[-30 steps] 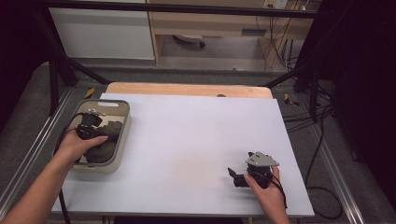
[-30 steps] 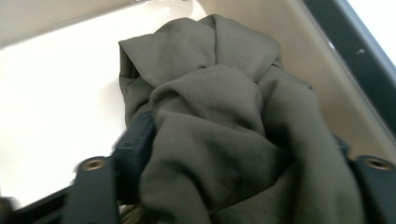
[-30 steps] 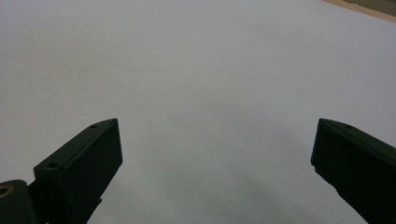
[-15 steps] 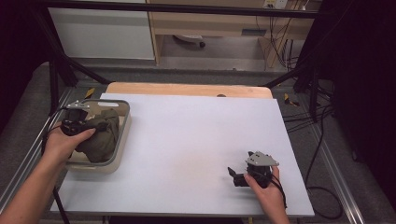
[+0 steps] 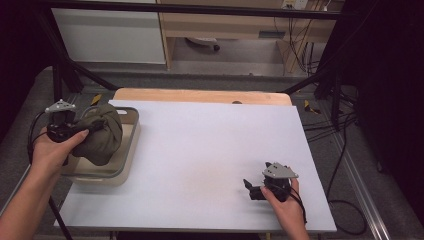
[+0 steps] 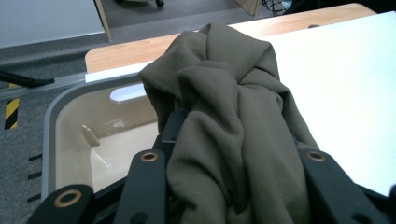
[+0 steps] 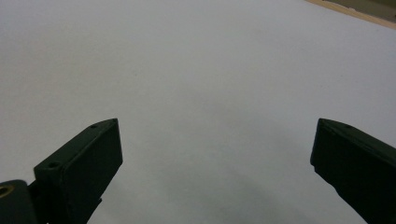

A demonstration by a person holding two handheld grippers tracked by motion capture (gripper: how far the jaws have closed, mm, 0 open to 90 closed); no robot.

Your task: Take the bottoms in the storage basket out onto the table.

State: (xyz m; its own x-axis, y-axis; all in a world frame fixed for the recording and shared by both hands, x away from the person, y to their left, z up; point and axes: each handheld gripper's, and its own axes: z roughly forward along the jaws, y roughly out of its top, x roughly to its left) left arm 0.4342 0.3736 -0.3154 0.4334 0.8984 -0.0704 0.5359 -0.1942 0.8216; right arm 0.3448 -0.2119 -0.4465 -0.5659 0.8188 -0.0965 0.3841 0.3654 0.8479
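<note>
Already the left gripper (image 5: pixel 75 131) has its fingers clenched on the olive cloth (image 5: pixel 102 134), lifted above the tray (image 5: pixel 131 131). Carrying it onto the table (image 5: pixel 200 150) remains; the right gripper (image 5: pixel 252 190) rests there, fingers released.

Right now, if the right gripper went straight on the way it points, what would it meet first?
Likely only the bare white table. The right gripper has open jaws with nothing between them, and the way ahead looks free up to the wooden edge, though depth is hard to judge.
</note>
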